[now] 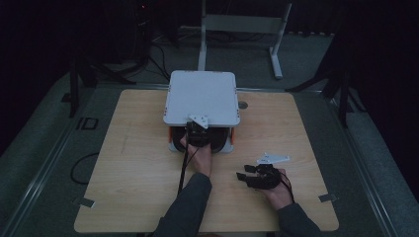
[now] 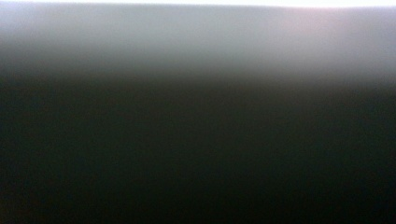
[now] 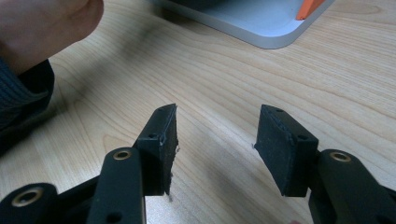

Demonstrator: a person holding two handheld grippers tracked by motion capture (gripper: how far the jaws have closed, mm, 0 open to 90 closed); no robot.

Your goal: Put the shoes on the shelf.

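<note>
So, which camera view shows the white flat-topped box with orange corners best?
The high view: the white box appears whole on the wooden table. The right gripper view shows its base corner; the left gripper view is blur.

Dark knitted sleeves were worn on both forearms, and each black tool [image 3: 215, 154] was fitted with brass-coloured screw bushings, flat rough pads [image 3: 275, 149], a grey three-cornered plate and a trailing black cable.

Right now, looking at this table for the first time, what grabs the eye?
A white, flat-topped box with orange corners sits at the far middle of the wooden table. The left gripper reaches into its open front. The right gripper rests near the table's right front, jaws apart with nothing between them.
</note>
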